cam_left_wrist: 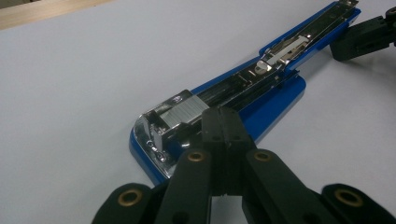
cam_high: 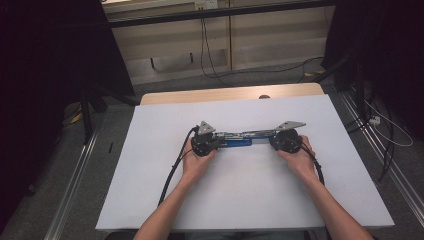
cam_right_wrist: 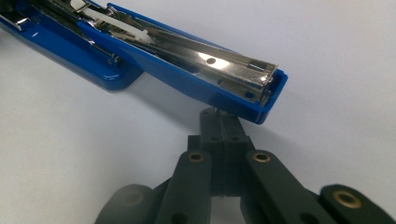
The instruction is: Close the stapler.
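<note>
A blue stapler (cam_high: 237,140) lies swung open and flat along the middle of the white table top (cam_high: 250,200). In the left gripper view its steel magazine (cam_left_wrist: 243,86) holds a strip of staples (cam_left_wrist: 187,111). My left gripper (cam_left_wrist: 224,122) is shut with nothing between its jaws, and its tips rest by the staples at the base end. My right gripper (cam_right_wrist: 223,120) is also shut and empty. Its tips sit just under the end of the blue lid (cam_right_wrist: 219,95). In the high view the left gripper (cam_high: 219,140) and right gripper (cam_high: 268,139) face each other across the stapler.
A wooden strip (cam_high: 230,94) shows along the table's far edge. Black cables (cam_high: 172,175) trail from both grippers back towards the person. Metal rails and loose wires (cam_high: 385,130) lie on the floor on both sides.
</note>
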A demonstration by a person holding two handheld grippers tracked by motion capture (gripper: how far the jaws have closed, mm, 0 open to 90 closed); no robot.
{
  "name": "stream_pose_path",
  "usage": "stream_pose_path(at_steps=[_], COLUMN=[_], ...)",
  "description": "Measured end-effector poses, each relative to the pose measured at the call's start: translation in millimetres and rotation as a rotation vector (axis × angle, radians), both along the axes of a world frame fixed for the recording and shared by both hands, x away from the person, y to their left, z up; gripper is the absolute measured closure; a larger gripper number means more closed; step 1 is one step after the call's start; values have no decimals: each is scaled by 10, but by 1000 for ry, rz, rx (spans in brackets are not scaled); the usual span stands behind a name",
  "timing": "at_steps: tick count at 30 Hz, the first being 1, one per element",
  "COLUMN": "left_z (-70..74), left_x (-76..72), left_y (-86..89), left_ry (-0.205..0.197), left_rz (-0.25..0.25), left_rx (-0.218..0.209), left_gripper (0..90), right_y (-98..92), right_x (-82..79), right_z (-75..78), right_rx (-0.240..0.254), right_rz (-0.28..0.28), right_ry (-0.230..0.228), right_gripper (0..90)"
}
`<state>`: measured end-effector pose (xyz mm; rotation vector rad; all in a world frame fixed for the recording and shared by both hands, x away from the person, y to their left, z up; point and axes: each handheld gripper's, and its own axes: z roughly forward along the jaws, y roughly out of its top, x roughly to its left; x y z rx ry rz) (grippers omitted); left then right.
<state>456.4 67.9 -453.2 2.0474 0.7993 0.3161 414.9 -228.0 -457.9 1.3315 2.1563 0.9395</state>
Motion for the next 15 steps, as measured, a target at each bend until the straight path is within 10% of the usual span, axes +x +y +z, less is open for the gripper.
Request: stream_pose_path(at_steps=[15], left_z=[-4], left_x=[-3], left_y=[-1], left_ry=[3], left_rz=[4], left_rx=[-6], left_gripper=[900], right_y=[12], right_x=[0], right_z=[-6], right_rx=[12], right_rz=[4], right_ry=[-16], right_gripper=[900])
